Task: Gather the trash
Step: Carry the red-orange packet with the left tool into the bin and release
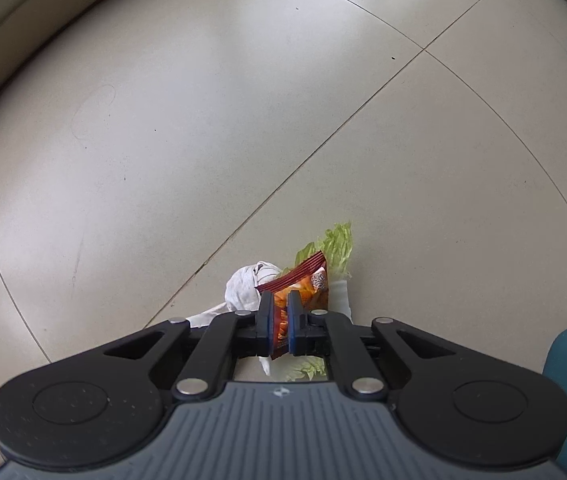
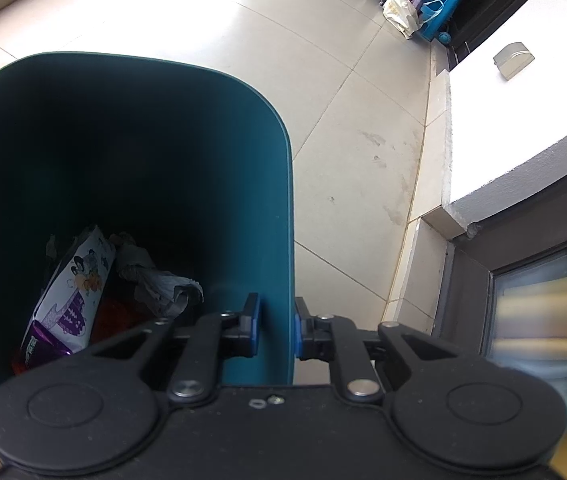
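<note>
Tiled floor [image 1: 243,120]. Left gripper [image 1: 279,312] pinches snack wrapper [image 1: 303,284]; tissue [image 1: 243,284] at 9 o'clock. Right gripper [image 2: 276,328] clamps bin [image 2: 163,128] wall. Keep the pinch firm; release above the opening.

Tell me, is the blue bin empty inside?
No, the teal bin already holds trash: a white and purple cartoon packet and crumpled grey paper lie at its bottom.
</note>
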`<state>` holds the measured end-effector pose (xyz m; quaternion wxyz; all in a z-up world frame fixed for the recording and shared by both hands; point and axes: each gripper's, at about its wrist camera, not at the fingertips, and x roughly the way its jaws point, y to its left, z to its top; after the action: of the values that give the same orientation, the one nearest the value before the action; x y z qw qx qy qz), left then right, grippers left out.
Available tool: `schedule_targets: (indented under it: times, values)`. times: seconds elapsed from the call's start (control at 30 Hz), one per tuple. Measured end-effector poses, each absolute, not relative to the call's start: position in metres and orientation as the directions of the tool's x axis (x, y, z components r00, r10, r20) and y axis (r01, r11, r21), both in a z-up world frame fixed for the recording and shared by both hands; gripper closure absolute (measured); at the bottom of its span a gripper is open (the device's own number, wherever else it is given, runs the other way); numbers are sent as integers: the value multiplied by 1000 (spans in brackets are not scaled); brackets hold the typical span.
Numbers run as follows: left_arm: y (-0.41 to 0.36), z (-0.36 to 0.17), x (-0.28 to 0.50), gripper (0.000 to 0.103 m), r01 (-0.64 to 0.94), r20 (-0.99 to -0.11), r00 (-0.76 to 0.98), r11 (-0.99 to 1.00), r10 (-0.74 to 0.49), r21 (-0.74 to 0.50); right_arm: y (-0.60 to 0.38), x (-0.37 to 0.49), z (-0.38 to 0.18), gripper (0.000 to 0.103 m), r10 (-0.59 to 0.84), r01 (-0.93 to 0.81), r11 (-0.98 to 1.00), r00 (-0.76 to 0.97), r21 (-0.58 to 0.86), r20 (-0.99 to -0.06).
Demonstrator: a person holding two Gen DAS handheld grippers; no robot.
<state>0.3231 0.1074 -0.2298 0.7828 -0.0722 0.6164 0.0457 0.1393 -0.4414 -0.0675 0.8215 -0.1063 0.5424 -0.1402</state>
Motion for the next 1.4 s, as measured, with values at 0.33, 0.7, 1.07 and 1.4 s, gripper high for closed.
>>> schedule_targets:
  times: [0.33, 0.7, 1.07, 1.4]
  values:
    - [90, -258, 332, 36, -193, -972, 233, 978, -38, -85, -442, 139, -68, 88, -351, 121, 936, 367, -330, -861]
    - [79, -288, 347, 50, -178, -981, 189, 984, 48, 14, -439, 141, -71, 87, -371, 139, 929, 358, -344, -857]
    - [86, -271, 338, 62, -209, -978, 199, 978, 62, 19, -439, 141, -72, 87, -372, 130, 928, 361, -350, -855]
    - [94, -226, 313, 66, -240, -973, 229, 971, 39, -17, -441, 139, -70, 88, -350, 102, 936, 372, -337, -860]
